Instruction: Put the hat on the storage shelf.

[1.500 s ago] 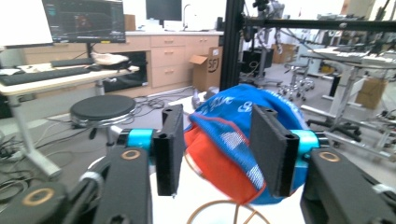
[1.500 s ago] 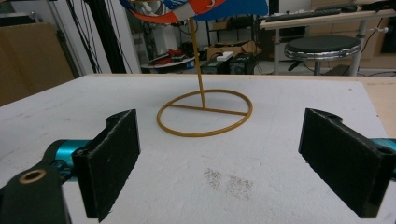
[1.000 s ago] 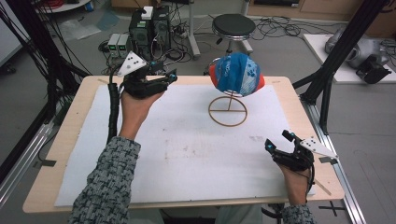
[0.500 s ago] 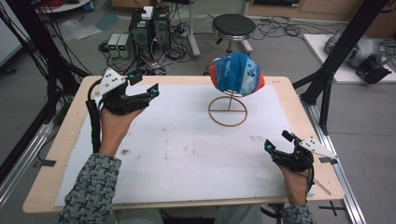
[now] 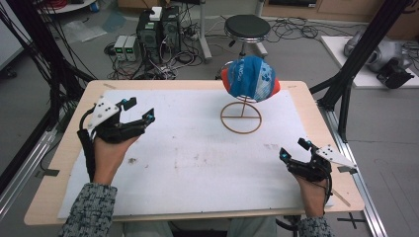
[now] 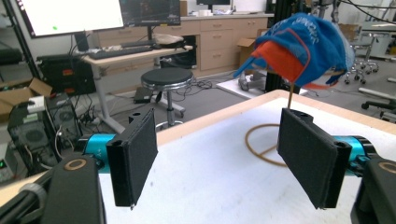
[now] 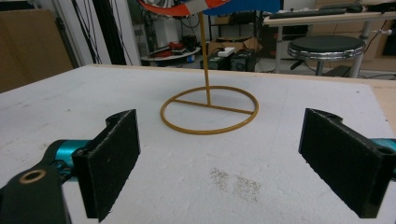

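Note:
A blue cap over an orange one (image 5: 249, 79) hangs on a thin gold wire stand with a ring base (image 5: 240, 118) at the table's far right-centre. My left gripper (image 5: 141, 109) hovers over the left side of the white sheet, well away from the stand. Its jaws have just been opening and stand open with nothing between them. In the left gripper view the caps (image 6: 299, 46) are beyond the open gripper (image 6: 224, 163). My right gripper (image 5: 293, 148) rests open near the front right corner. It faces the ring base (image 7: 209, 109), and nothing lies between its pads (image 7: 112, 158).
A white sheet (image 5: 197, 158) covers most of the wooden table (image 5: 54, 197). Behind the table are a black stool (image 5: 247, 27) and computer boxes with cables (image 5: 158, 24) on the floor. Black frame posts (image 5: 346, 84) stand at the table's right far corner.
My left hand has drawn back leftward and toward the near side, away from the cap stand, and sunk lower, with its jaws wider apart. The right hand has stayed still.

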{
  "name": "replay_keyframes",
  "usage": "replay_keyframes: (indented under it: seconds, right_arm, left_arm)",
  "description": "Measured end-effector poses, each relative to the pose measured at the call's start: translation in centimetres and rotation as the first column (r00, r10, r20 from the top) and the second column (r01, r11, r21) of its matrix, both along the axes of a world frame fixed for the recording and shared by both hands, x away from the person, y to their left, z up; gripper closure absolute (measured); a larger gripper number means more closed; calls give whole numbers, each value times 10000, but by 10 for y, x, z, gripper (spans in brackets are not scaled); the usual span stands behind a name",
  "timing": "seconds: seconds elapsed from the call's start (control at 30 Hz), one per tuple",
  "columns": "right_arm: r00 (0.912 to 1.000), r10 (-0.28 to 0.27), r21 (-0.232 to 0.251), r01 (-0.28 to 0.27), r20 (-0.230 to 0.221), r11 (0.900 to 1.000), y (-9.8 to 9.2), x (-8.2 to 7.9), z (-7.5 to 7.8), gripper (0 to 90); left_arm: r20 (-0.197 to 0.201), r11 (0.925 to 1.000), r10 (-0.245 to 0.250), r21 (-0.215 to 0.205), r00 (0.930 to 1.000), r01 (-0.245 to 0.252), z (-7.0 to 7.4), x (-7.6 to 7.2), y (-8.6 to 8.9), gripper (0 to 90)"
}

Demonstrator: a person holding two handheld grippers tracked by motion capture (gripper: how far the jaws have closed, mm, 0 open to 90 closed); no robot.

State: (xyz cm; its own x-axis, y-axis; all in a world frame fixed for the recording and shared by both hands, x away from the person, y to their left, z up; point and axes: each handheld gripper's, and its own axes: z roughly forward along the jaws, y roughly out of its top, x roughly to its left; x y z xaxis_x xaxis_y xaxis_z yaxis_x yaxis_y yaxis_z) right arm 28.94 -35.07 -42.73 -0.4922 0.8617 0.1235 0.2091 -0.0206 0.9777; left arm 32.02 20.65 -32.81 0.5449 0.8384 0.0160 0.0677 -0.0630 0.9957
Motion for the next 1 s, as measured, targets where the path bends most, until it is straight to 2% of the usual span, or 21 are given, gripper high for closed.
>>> replay_keyframes:
  seconds: [0.13,0.33,0.63,0.73,1.0]
  right_arm:
    - [10000,6,-15,-6,-36,10000,0,0,0,116]
    - [10000,30,-81,-30,-25,10000,2,0,0,116]
    - [10000,82,-244,-81,14,9997,6,-2,1,116]
    - [9999,84,-266,-85,-58,9996,8,-3,1,116]
    - [9999,156,-374,-157,-12,9992,9,-4,1,115]
  left_arm:
    - [-63,9997,225,134,9997,-224,-18,-13,9,283]
    - [-214,9995,313,54,9993,-312,-41,-28,20,282]
    - [-301,9991,343,257,9990,-335,-64,-42,24,272]
    - [-351,9993,330,168,9988,-325,-70,-44,27,270]
    - [-376,9994,336,102,9987,-333,-75,-47,31,270]
